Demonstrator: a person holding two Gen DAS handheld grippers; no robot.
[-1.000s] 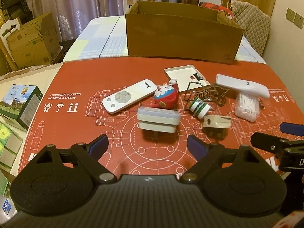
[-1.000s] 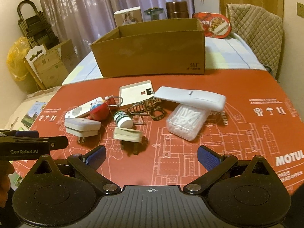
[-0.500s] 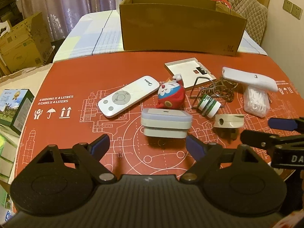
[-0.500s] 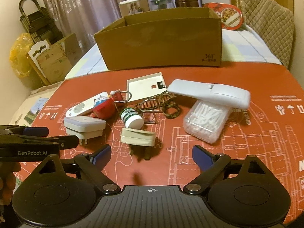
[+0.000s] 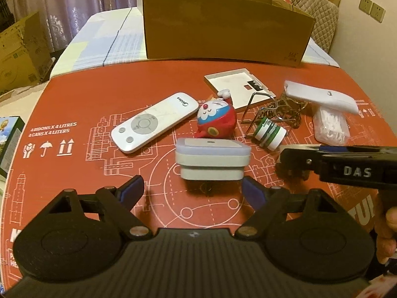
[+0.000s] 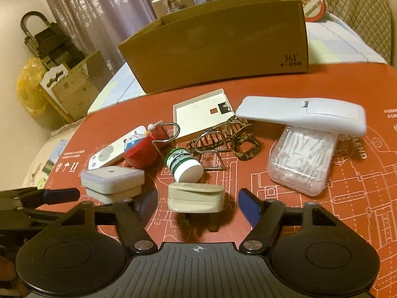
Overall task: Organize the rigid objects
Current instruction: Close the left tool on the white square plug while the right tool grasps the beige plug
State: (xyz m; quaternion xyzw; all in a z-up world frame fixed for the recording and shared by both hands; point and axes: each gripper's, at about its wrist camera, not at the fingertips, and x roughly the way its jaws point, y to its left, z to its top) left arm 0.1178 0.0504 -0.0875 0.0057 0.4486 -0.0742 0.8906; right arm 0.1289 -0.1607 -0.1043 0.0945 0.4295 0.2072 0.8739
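In the right wrist view a beige plug (image 6: 196,196) stands on the red mat between the blue pads of my right gripper (image 6: 198,204). Its jaws are closing, with a small gap left on each side. In the left wrist view a white stacked plug adapter (image 5: 212,159) sits just beyond my left gripper (image 5: 192,191), which is open and holds nothing. The right gripper's fingers (image 5: 295,157) reach in from the right and hide most of the beige plug. A brown cardboard box (image 5: 223,32) stands open at the back.
On the mat lie a white remote (image 5: 153,121), a red and blue toy figure (image 5: 215,121), a green-capped bottle (image 6: 184,165), a white lid (image 6: 201,114), a wire rack (image 6: 223,136), a long white case (image 6: 302,116) and a swab box (image 6: 300,164). A hand (image 5: 387,231) shows at the right edge.
Both grippers came forward and down towards the plugs. The right jaws narrowed a lot around the beige plug. The left jaws narrowed slightly.
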